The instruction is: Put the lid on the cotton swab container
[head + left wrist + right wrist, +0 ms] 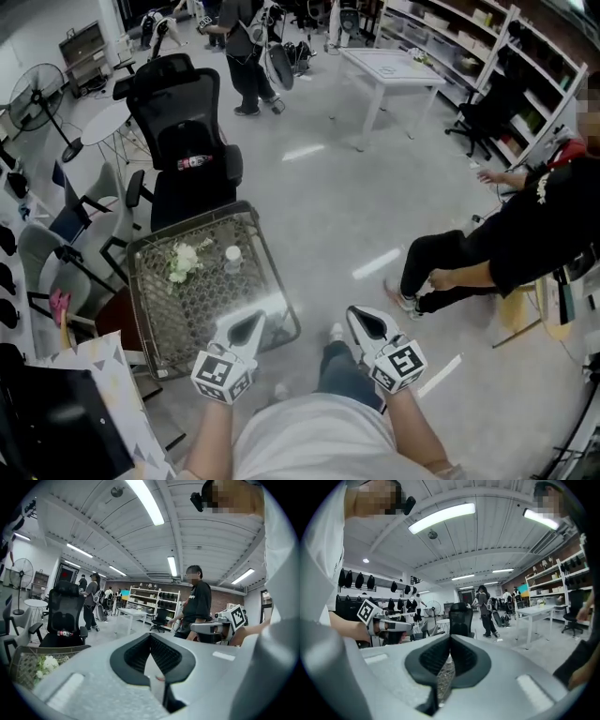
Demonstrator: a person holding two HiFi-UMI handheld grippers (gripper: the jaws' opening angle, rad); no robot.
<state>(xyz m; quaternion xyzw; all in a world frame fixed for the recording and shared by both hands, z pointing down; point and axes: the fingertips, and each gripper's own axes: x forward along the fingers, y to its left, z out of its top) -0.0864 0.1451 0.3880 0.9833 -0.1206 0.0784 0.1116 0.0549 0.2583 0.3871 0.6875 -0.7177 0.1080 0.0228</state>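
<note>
Mesh table (150,251): container (232,255) beyond left tool (248,325), apart.

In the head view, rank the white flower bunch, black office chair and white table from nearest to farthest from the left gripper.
1. White flower bunch, on the metal mesh table ahead.
2. Black office chair, behind it.
3. White table, far right.

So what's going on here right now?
A person holds a hand-held gripper in each hand, close to the body. The left hand-held gripper hangs over the near edge of the table. The right hand-held gripper is over the floor beside it. Both are shut and empty. The container stands on the table beside the flowers, with nothing touching it. Whether its lid is on cannot be told.
</note>
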